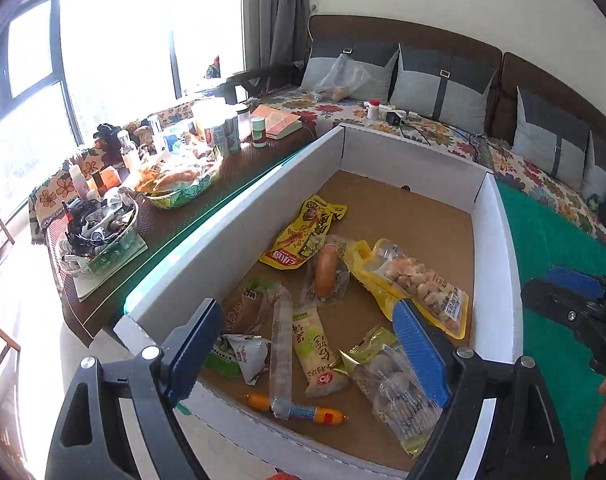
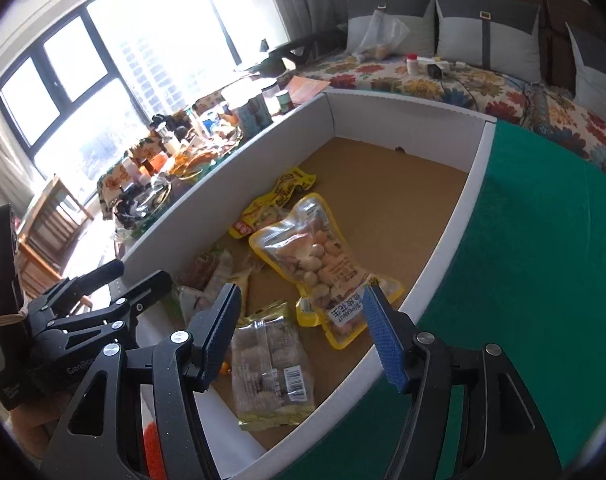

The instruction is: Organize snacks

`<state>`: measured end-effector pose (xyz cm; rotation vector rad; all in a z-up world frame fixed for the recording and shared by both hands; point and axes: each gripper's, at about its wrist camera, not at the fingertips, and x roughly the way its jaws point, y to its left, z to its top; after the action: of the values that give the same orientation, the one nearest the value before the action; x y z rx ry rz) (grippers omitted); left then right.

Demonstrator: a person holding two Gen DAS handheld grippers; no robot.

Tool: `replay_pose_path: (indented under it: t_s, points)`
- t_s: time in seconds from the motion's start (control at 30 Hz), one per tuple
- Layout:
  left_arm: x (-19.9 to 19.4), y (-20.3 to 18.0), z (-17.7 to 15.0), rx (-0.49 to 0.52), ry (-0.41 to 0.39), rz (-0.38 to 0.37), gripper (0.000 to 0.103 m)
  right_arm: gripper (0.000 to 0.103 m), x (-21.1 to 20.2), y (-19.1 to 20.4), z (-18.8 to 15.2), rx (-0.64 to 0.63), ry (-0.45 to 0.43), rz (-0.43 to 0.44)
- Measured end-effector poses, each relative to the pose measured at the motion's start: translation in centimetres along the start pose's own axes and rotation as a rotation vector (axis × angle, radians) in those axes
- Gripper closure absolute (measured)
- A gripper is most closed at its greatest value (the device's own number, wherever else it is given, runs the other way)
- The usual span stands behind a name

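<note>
1. Green cloth (image 2: 523, 240) covers the surface; a white cardboard box (image 1: 239, 200) with a brown floor sits on it.
2. Snack packets (image 1: 419, 280) lie scattered inside the box.
3. Left gripper (image 1: 307, 356) and right gripper (image 2: 303, 336) hover over the box, jaws spread, nothing between them.
4. Cluttered side table (image 1: 239, 168), bright window (image 2: 103, 80), cushioned floral sofa (image 1: 423, 120) behind.

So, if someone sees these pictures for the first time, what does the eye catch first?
First, the white box in the middle, with snack packets scattered on its brown floor; the yellow bag of pale round snacks toward its right wall stands out. Both grippers, left gripper and right gripper, hang open above it.
</note>
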<state>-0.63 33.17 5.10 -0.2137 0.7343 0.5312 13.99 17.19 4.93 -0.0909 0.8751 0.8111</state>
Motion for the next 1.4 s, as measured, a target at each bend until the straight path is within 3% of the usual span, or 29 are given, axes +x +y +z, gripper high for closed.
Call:
replay_pose_path:
  t_s: [0.07, 0.17, 0.33, 0.5, 0.7, 1.03, 1.27, 1.4]
  points:
    - [-1.7, -0.9, 0.4, 0.017, -0.049, 0.013, 0.003, 0.023, -2.0, 0.4, 0.1, -0.052, -0.052, -0.047]
    - [-4.2, -1.5, 1.0, 0.013, -0.132, 0.02, 0.0, 0.02, -4.4, 1.2, 0.1, -0.11, -0.105, -0.102]
    - [-5.2, -1.3, 2.2, -0.029, -0.07, 0.013, 0.0, 0.016, -6.5, 1.2, -0.1, -0.099, -0.147, -0.143]
    - [-5.9, -1.5, 1.7, -0.02, -0.082, 0.084, 0.0, 0.016, -6.7, 0.9, 0.1, -0.074, -0.132, -0.174]
    - [-6.1, -1.4, 1.1, -0.05, -0.082, 0.116, 0.0, 0.016, -6.9, 1.0, -0.2, -0.062, -0.134, -0.167]
    - [-5.5, -1.6, 0.2, 0.029, -0.055, 0.201, 0.0, 0.016, -5.7, 2.8, -0.3, -0.088, -0.099, -0.168]
    - [-6.2, -0.7, 0.7, 0.024, -0.025, 0.146, 0.0, 0.016, -4.7, 4.1, 0.2, -0.054, -0.044, -0.172]
    - [-6.6, -0.4, 1.3, 0.042, -0.02, 0.169, 0.0, 0.016, -4.8, 5.1, 0.8, -0.067, -0.035, -0.166]
